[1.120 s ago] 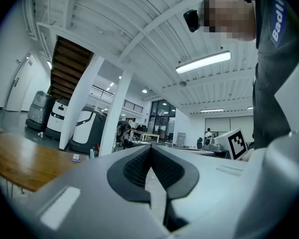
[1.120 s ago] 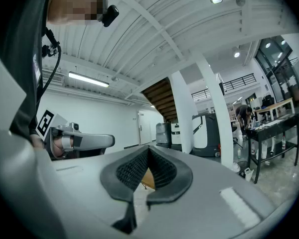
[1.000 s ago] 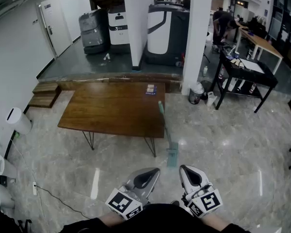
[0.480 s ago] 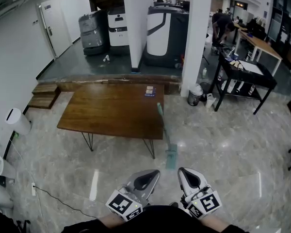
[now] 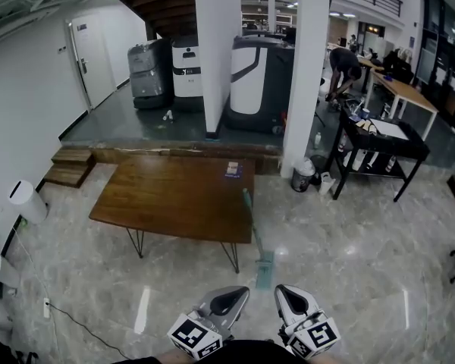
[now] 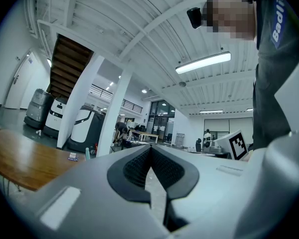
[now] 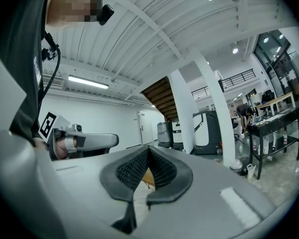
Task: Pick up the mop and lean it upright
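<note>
Resting its flat head on the floor (image 5: 349, 241) just off the wooden table (image 5: 174, 196)'s near right corner, the mop (image 5: 265, 270) runs its long axis away from the person, its teal handle slanting up and slightly left to the table's right edge. The left gripper (image 5: 239, 290) and right gripper (image 5: 282, 290) hang side by side short of the head, both clenched on nothing.

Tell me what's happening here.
A person holds the left tongs and right tongs low in front, both shut and empty. The mop sits ahead, its head on the floor beside the wooden table, its handle running toward the table's edge. Neither tongs touches it, so the pickup has not begun.
</note>
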### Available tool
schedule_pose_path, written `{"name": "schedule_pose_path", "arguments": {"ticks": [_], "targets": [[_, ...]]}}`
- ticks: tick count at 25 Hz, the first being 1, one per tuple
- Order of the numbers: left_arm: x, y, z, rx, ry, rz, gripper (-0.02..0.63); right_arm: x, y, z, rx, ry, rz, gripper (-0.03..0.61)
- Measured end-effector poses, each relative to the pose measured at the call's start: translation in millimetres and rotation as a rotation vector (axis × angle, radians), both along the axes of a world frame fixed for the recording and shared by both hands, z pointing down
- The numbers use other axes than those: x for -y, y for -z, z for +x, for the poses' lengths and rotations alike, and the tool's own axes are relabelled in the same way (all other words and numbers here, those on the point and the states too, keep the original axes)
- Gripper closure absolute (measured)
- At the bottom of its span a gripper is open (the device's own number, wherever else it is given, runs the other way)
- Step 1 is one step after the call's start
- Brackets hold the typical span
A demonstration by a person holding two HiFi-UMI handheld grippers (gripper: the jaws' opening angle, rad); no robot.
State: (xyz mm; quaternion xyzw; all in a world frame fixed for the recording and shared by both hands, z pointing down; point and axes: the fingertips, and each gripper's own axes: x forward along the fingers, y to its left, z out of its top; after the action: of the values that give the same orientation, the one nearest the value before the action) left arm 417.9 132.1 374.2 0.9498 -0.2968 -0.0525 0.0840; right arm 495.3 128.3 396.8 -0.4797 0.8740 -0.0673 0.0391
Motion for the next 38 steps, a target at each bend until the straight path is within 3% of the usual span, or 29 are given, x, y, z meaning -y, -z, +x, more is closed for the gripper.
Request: {"name": "schedule_pose_path", "arguments": {"ticks": [18, 38], "targets": [[4.1, 5.2, 34.0, 0.016, -0.024, 0.006, 0.604, -1.8, -5.2, 25.5, 0.023, 0.018, -0.004, 0.574], [4.1, 13.7, 95.6, 0.032, 0.012, 0.017, 0.604, 2.2, -11.6, 84.3, 0.053, 0.058, -0.013, 0.574]]}}
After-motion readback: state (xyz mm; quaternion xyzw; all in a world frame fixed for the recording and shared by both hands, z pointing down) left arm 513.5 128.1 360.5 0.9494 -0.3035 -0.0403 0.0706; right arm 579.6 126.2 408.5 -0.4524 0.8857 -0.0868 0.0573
